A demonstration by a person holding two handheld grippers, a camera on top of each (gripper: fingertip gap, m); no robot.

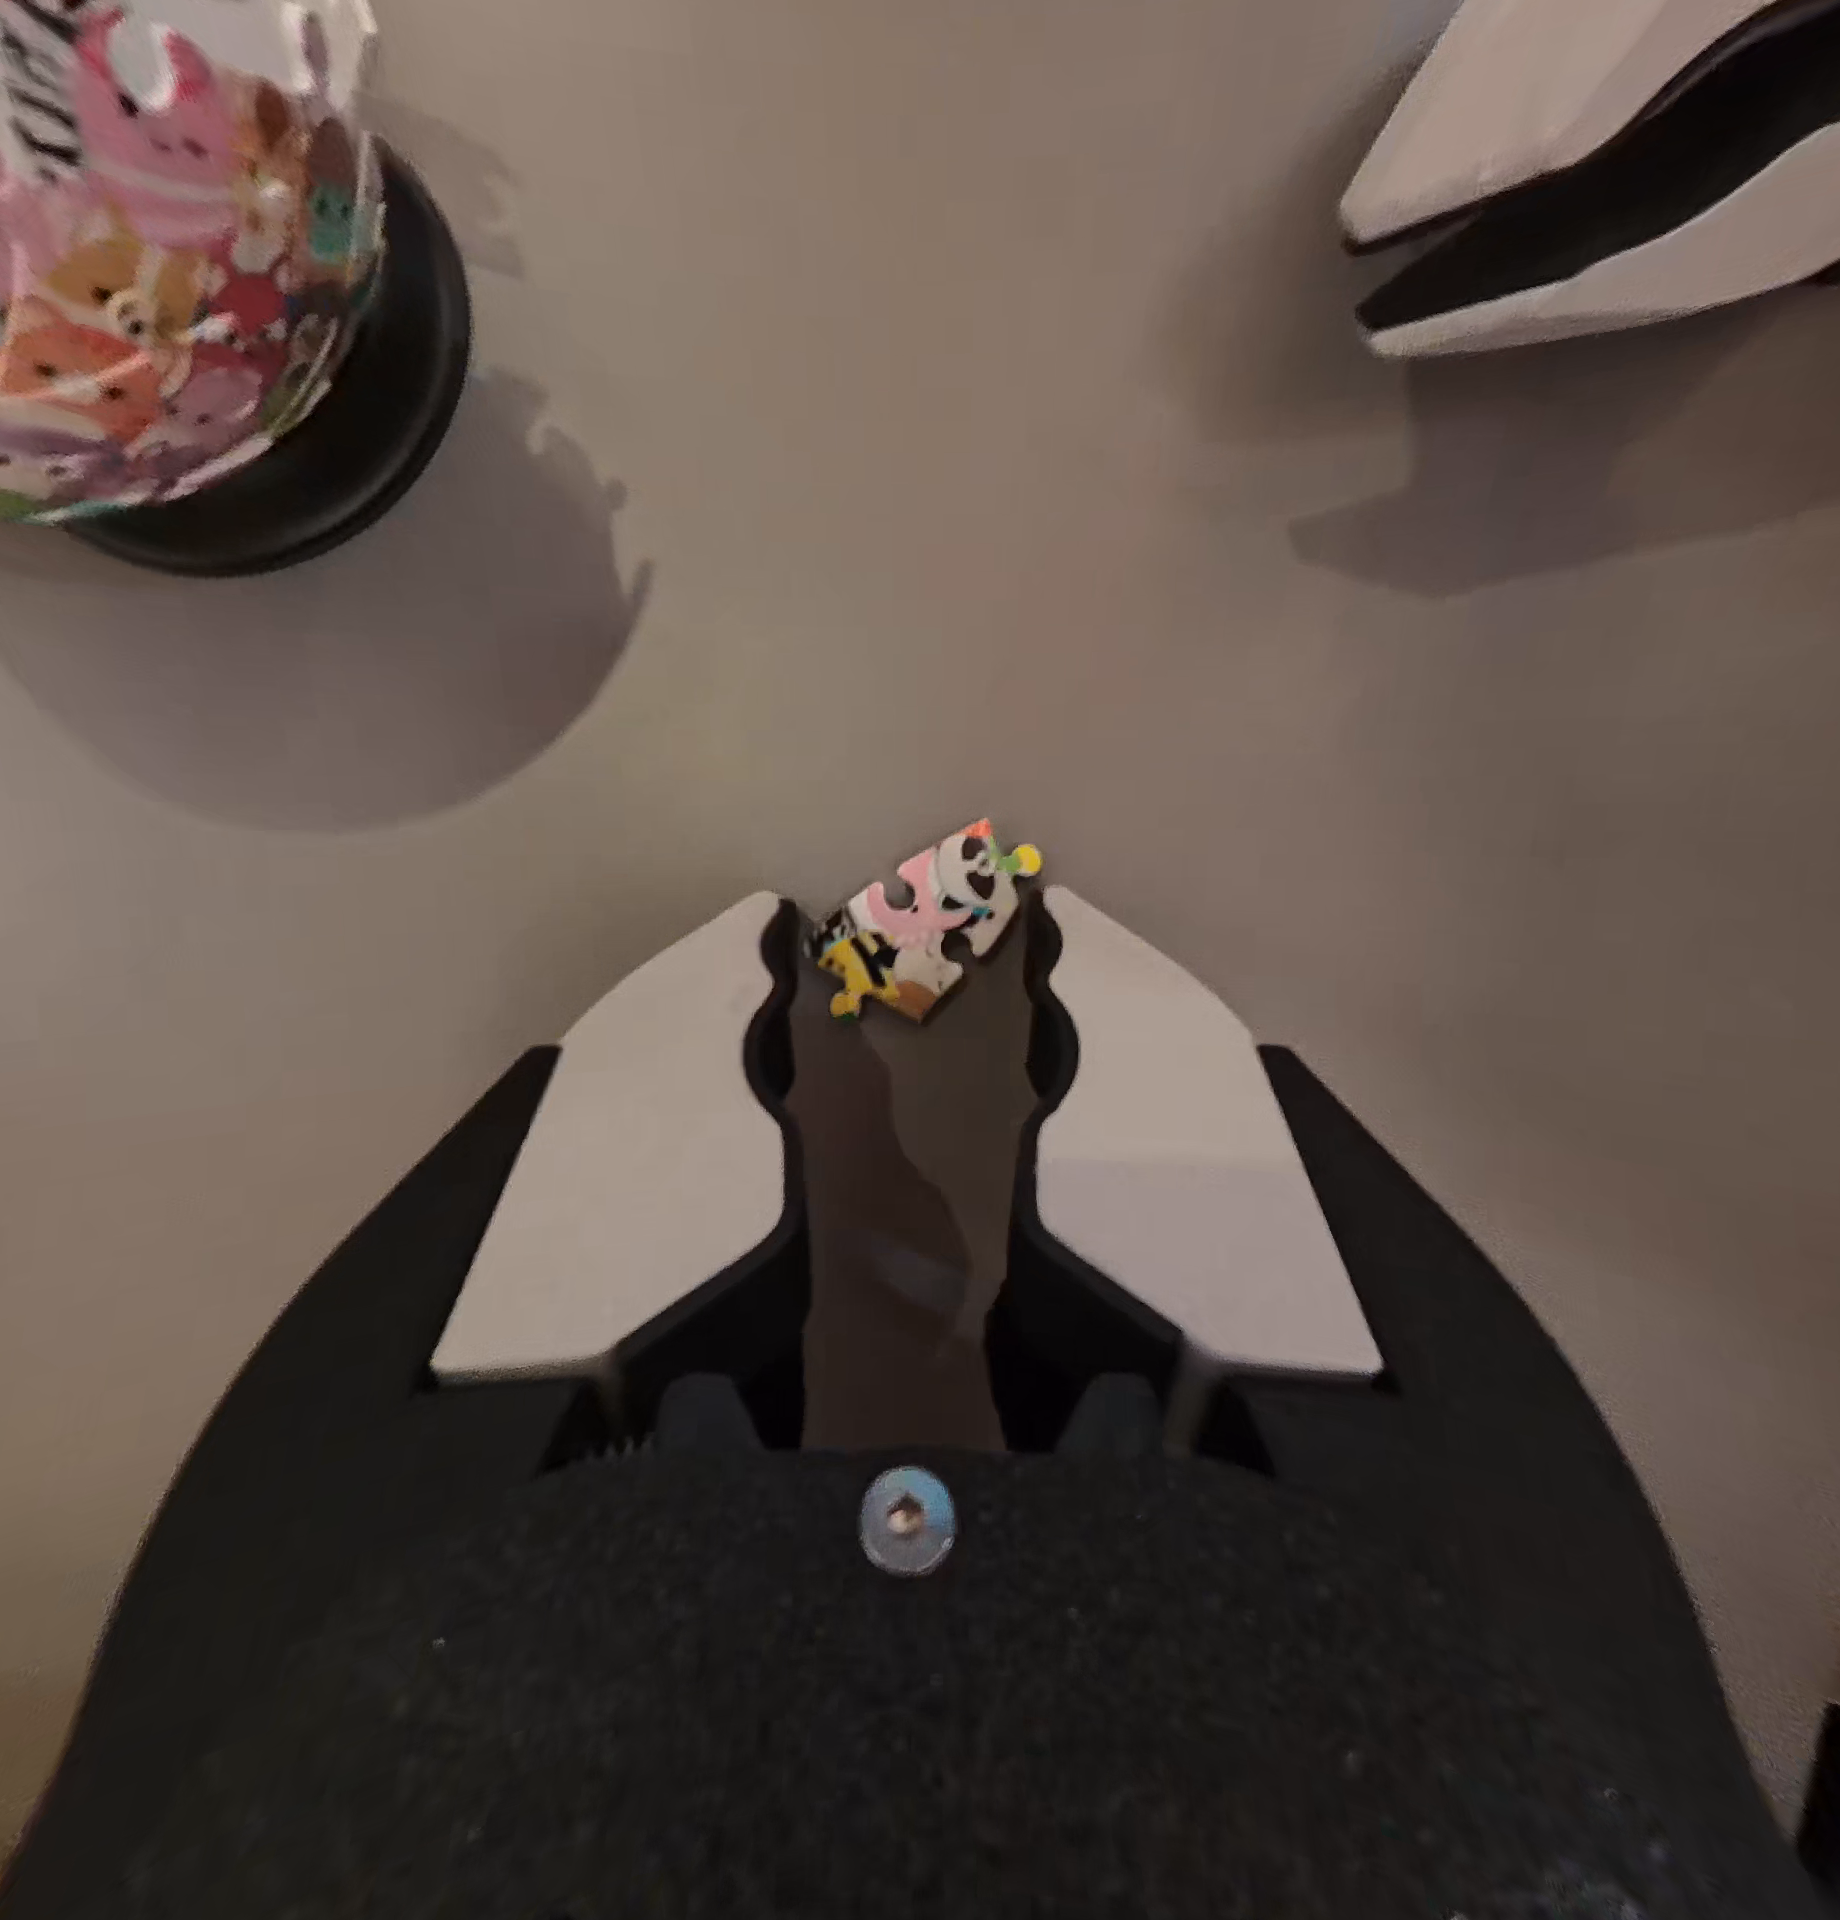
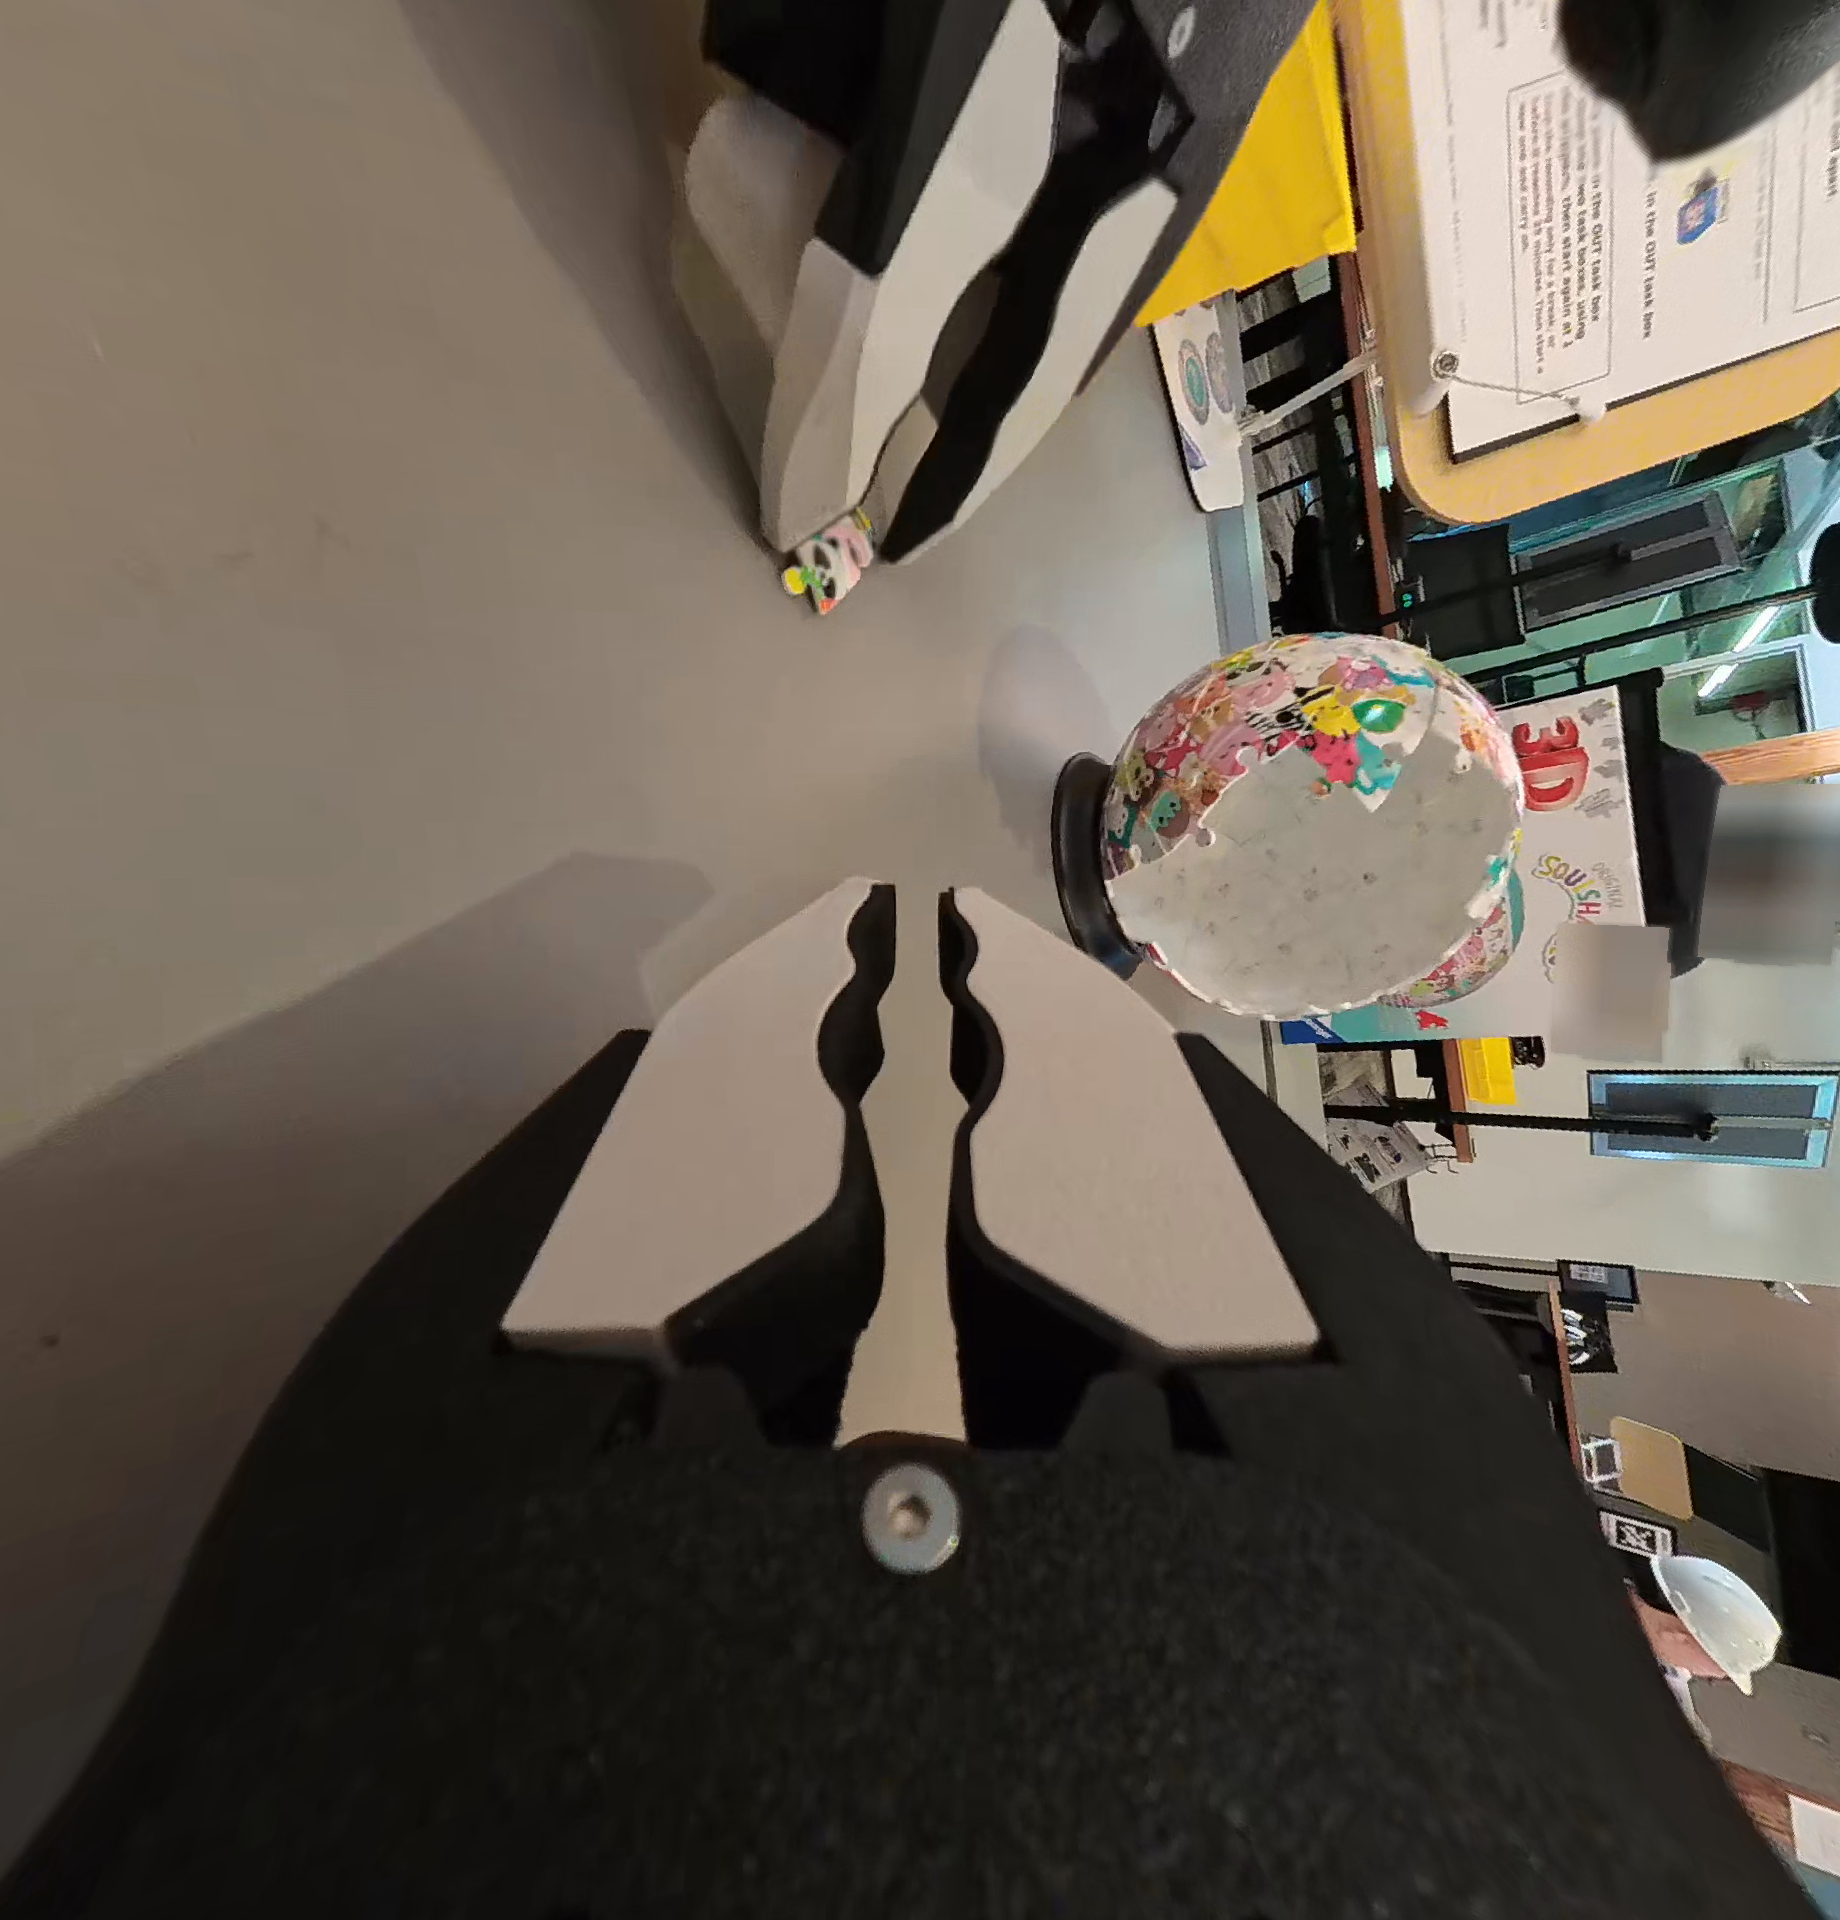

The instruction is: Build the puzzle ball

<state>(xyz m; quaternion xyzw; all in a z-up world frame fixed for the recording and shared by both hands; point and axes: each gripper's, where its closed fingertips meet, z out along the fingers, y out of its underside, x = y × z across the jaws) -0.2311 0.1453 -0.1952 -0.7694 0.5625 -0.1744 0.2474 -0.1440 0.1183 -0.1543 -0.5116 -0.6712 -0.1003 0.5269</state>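
The puzzle ball [image 2: 1300, 821] stands on a black ring stand [image 2: 1077, 842] on the grey table. Coloured cartoon pieces cover part of it and the rest is a bare pale shell. It also shows at the top left of the left wrist view [image 1: 147, 260]. My left gripper [image 1: 911, 904] is shut on a small cluster of joined puzzle pieces [image 1: 921, 920], held by its edges at the fingertips just above the table. The right wrist view shows that gripper [image 2: 854, 540] and the pieces [image 2: 828, 566] too. My right gripper [image 2: 916, 899] is shut and empty, hovering beside the ball, and also shows in the left wrist view [image 1: 1357, 281].
The grey table [image 1: 999, 520] ends just behind the ball. Past the edge are the puzzle's printed box [image 2: 1560, 831], a yellow bin [image 2: 1280, 156] and a board with a paper sheet [image 2: 1622, 208]. A room with furniture lies farther back. Tip to tip, the grippers are about 11 cm apart.
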